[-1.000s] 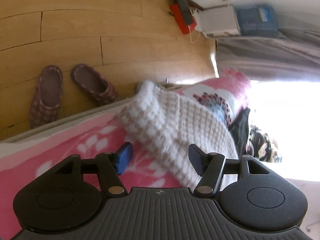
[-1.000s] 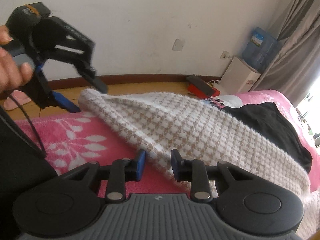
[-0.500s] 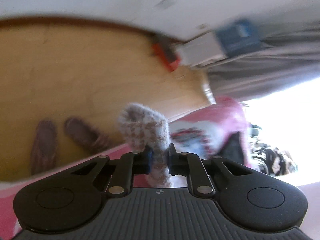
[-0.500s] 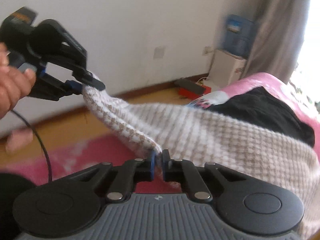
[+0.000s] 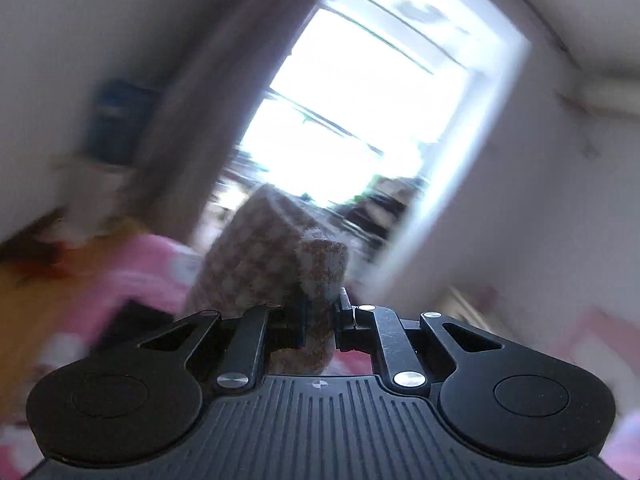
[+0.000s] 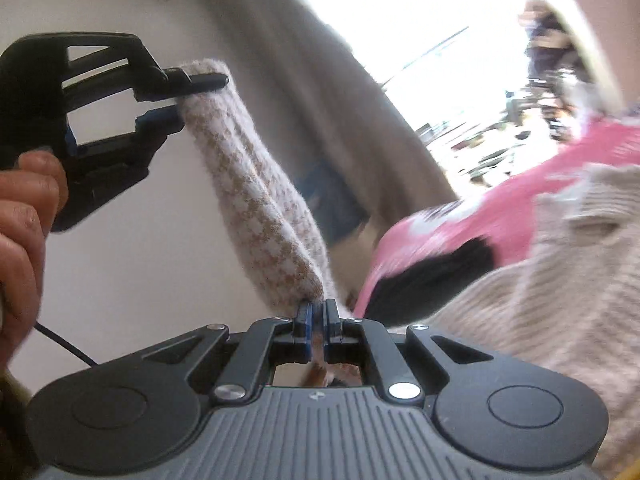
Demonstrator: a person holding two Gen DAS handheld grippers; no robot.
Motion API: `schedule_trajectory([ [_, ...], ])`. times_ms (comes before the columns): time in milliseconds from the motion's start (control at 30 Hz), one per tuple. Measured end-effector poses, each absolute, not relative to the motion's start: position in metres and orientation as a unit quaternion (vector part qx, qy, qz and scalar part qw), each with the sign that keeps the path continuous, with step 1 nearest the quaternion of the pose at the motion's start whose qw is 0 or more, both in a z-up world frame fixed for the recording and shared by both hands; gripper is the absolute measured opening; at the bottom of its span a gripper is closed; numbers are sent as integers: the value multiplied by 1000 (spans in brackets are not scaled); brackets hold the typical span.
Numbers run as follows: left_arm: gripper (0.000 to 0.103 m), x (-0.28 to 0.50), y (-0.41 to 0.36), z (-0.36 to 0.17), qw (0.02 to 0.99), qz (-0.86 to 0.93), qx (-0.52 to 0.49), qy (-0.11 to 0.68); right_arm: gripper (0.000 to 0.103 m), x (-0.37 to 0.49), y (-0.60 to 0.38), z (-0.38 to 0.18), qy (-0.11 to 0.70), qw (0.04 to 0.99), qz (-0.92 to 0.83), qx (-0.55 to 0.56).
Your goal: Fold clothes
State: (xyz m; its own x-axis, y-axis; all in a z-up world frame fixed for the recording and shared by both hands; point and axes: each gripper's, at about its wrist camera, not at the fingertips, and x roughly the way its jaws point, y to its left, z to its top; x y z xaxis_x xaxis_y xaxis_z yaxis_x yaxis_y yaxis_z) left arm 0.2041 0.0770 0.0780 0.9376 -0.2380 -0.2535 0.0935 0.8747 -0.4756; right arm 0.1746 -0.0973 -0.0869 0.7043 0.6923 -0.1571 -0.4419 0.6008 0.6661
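Pinching the houndstooth knit (image 6: pixel 256 200) in both grippers, left (image 6: pixel 188 92) and right (image 6: pixel 318 320), you face a bright window (image 5: pixel 360 112) at twelve o'clock, pink bedspread (image 6: pixel 520 200) at three.

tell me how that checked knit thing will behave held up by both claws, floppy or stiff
Probably floppy: the checked knit bunches into a soft rope between the left claw and right claw. Likely light and grippy, since its fuzzy pile stays pinched by small pads.

We saw a bright window (image 5: pixel 360 112) with a grey curtain (image 6: pixel 320 92) beside it, a white wall (image 6: pixel 132 248), and a pink patterned bedspread (image 6: pixel 500 208); the blurred blue shape (image 5: pixel 116 120) stayed unidentifiable.
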Motion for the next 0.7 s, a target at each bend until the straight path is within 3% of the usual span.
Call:
schedule_trajectory([
  [167,12,236,-57,59,947,-182,-164,208,4,177,-204,-125,188,856,223,426],
  [300,33,261,-139,-8,895,-239,-95,364,10,178,-283,-199,224,793,107,556],
  [333,33,264,-150,-27,881,-241,-84,399,11,179,-297,-217,241,775,81,578],
  [467,34,249,-118,-82,868,-203,-134,432,13,164,-340,-256,274,743,31,610],
  [500,34,244,-103,-92,866,-194,-148,436,23,158,-346,-252,270,749,31,605],
  [567,36,235,-78,-102,874,-164,-164,427,34,151,-355,-241,267,763,31,588],
  [700,36,220,-23,-121,888,-104,-196,403,37,153,-371,-218,253,777,38,575],
])
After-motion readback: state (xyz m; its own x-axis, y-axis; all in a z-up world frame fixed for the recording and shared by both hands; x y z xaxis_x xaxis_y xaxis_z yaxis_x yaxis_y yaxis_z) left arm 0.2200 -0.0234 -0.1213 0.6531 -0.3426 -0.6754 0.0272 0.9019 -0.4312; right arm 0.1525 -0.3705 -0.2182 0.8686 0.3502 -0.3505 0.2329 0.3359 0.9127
